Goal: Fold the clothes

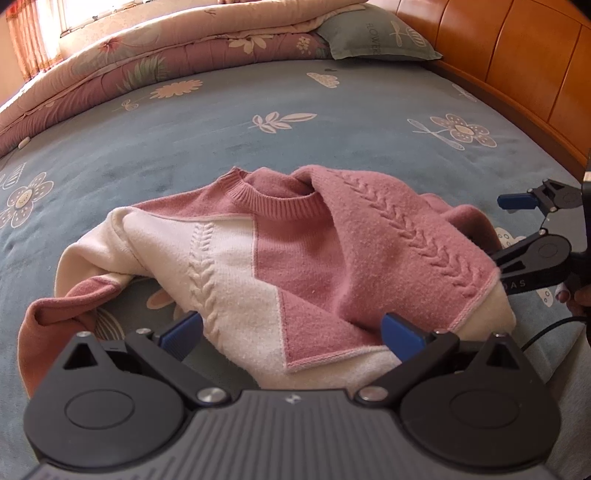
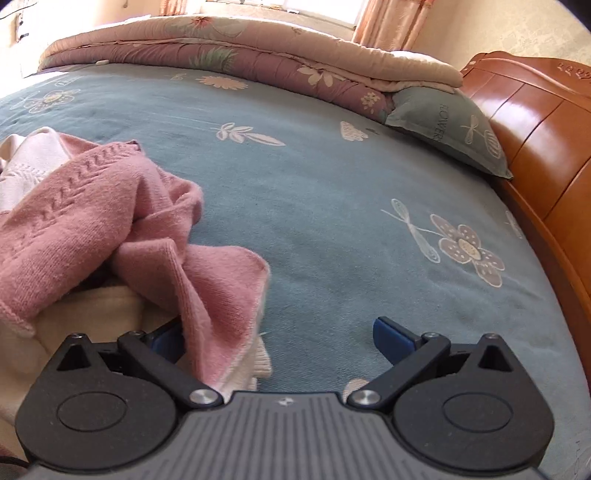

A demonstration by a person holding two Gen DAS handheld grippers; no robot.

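Note:
A pink and cream knit sweater (image 1: 280, 258) lies crumpled on the blue flowered bedsheet (image 1: 258, 96), collar up, one pink part folded over its right side. My left gripper (image 1: 291, 332) is open, its blue fingertips (image 1: 400, 334) standing either side of the sweater's near hem without clamping it. My right gripper (image 2: 279, 334) is open, and a pink sleeve (image 2: 221, 284) with a cream cuff drapes between its jaws near the left fingertip. The right gripper also shows at the right edge of the left wrist view (image 1: 513, 225), beside the sweater.
A folded floral quilt (image 1: 147, 55) and a grey-green pillow (image 1: 376, 33) lie along the far side of the bed. An orange wooden headboard (image 2: 535, 147) runs along the right. Bare bedsheet (image 2: 351, 206) stretches beyond the sweater. A curtained window is behind.

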